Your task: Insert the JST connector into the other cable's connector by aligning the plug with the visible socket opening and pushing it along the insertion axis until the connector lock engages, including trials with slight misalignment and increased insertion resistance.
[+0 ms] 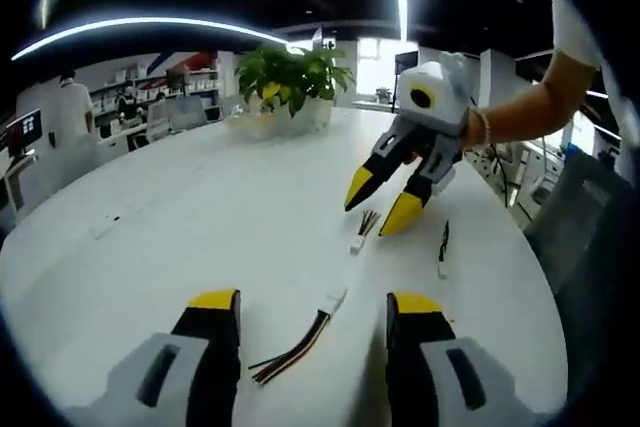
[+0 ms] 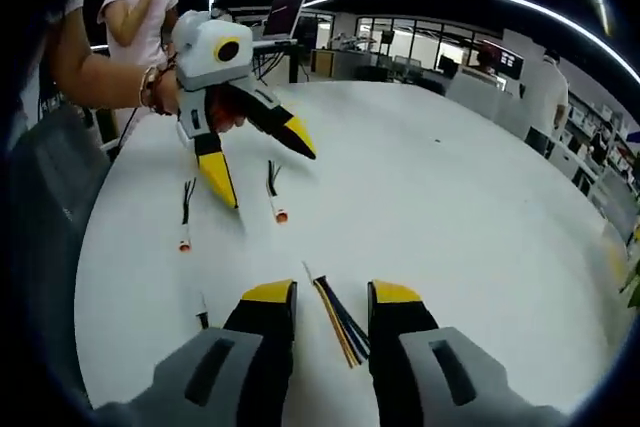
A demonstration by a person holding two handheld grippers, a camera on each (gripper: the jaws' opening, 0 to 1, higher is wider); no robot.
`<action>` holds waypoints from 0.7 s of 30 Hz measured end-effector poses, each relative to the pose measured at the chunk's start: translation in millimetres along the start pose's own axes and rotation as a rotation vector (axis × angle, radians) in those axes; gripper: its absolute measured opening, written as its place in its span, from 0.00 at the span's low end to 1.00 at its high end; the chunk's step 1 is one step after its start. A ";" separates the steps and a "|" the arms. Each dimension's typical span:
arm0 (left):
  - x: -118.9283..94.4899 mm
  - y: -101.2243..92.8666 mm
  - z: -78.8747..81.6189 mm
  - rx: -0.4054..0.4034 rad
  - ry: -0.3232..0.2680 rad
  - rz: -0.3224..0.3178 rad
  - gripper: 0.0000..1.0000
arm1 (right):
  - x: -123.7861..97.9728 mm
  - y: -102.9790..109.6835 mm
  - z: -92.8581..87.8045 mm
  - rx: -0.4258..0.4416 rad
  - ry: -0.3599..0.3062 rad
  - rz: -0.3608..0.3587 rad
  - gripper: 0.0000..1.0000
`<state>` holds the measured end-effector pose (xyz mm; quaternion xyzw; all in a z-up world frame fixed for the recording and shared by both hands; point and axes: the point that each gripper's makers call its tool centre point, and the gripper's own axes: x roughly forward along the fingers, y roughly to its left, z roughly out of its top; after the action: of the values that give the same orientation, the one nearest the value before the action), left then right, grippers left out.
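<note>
Left gripper view: potted plant (image 1: 292, 77) beyond cables.

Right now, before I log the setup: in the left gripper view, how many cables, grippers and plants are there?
Cables: 3 (near cable, middle cable, side cable)
Grippers: 2 (left gripper, right gripper)
Potted plant: 1
Total: 6
</note>
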<state>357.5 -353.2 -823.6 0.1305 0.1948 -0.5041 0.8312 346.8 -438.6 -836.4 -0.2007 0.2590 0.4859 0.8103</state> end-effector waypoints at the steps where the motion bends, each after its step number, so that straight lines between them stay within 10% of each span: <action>1: 0.8 -0.8 -0.6 0.007 0.002 0.003 0.51 | 2.3 1.0 -0.2 0.000 0.002 0.002 0.26; 21: 7.1 -9.8 -11.0 0.000 -0.007 -0.001 0.26 | 12.9 10.0 -5.1 0.011 0.001 0.017 0.14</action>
<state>349.6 -358.7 -836.8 0.1286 0.1920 -0.5049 0.8317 341.9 -428.3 -849.0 -0.1944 0.2638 0.4913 0.8070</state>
